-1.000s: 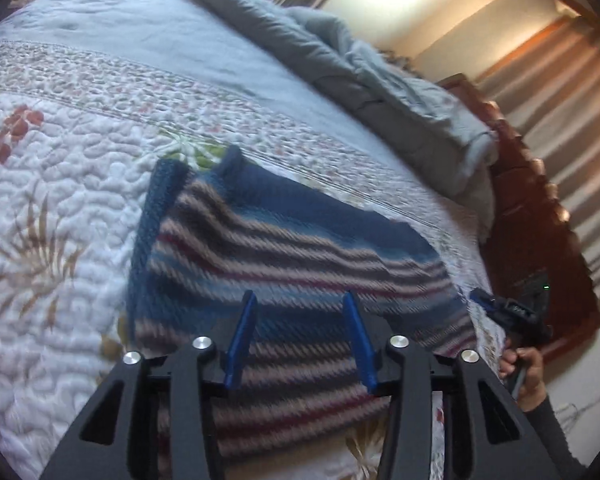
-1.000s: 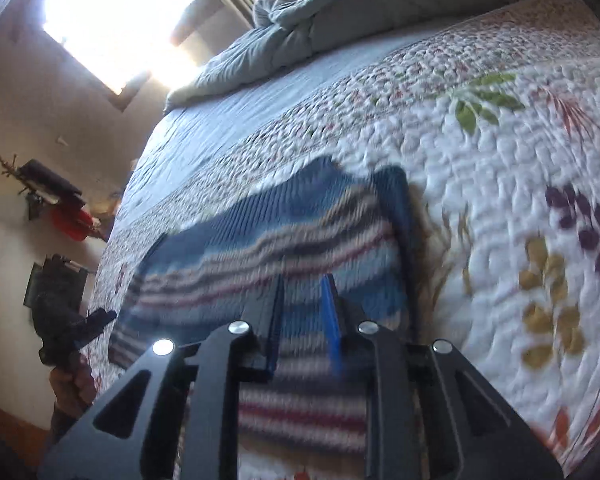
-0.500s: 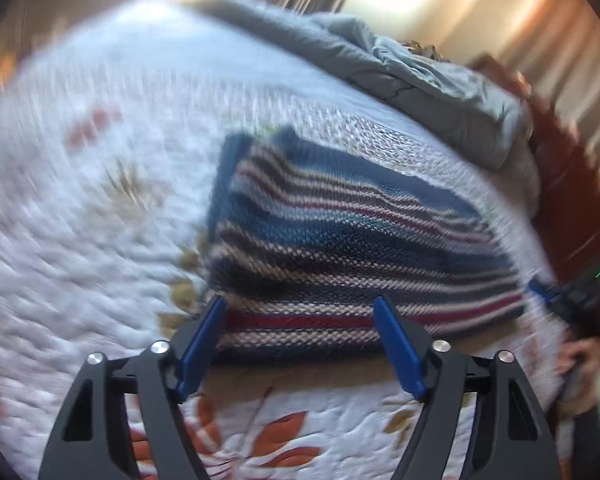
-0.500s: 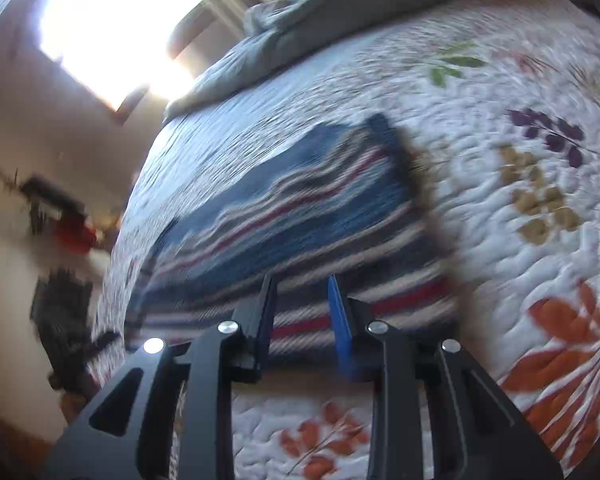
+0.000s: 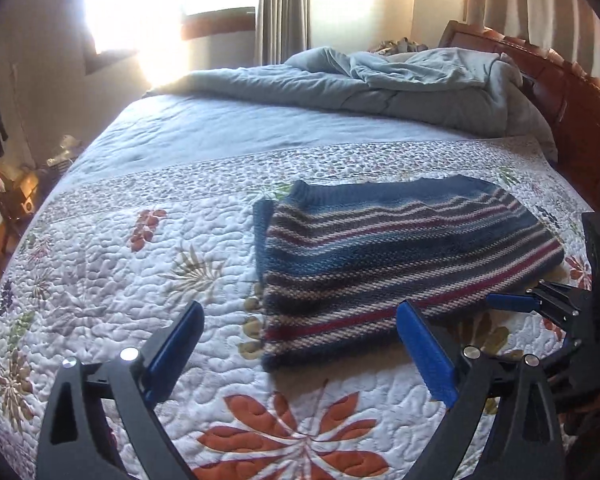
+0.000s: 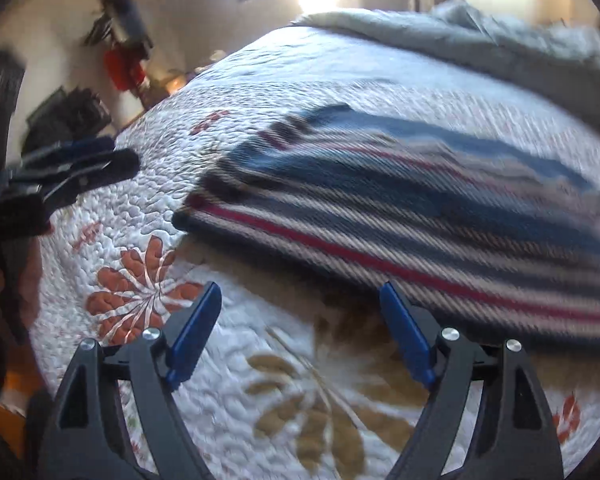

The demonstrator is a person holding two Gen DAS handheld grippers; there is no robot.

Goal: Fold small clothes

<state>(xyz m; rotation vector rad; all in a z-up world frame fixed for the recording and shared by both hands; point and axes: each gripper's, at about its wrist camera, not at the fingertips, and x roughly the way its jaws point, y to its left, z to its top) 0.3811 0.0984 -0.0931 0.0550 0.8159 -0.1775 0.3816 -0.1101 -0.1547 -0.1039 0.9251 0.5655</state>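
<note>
Now both grippers hang over the near part of the white quilted bedspread with its floral print (image 5: 112,264), and neither touches the folded knit sweater striped in blue, grey, cream and red (image 5: 396,264). The sweater lies flat as a compact rectangle on the bedspread, towards the bed's right side and close to its near edge, with a blue ribbed band showing along its far edge and a narrow blue strip along its left edge.

The left gripper (image 5: 300,354) has its blue-padded fingers (image 5: 176,344) spread wide — the sweater's near-left corner sits just beyond the gap between them, apart from both pads. An orange flower printed on the bedspread lies under this gripper.

The right gripper (image 6: 300,332) is likewise spread wide, holding nothing; its right finger (image 6: 406,338) hovers just short of the sweater's near edge, above a tan leaf print. The right wrist view is blurred, so fine detail of the knit there cannot be made out. In the left wrist view the right gripper appears at the right edge, near the sweater's near-right corner.

Beyond the sweater, a rumpled pale grey-blue duvet (image 5: 380,88) is heaped along the far edge of the bed, beside a dark reddish wooden headboard (image 5: 572,108) on the right.
</note>
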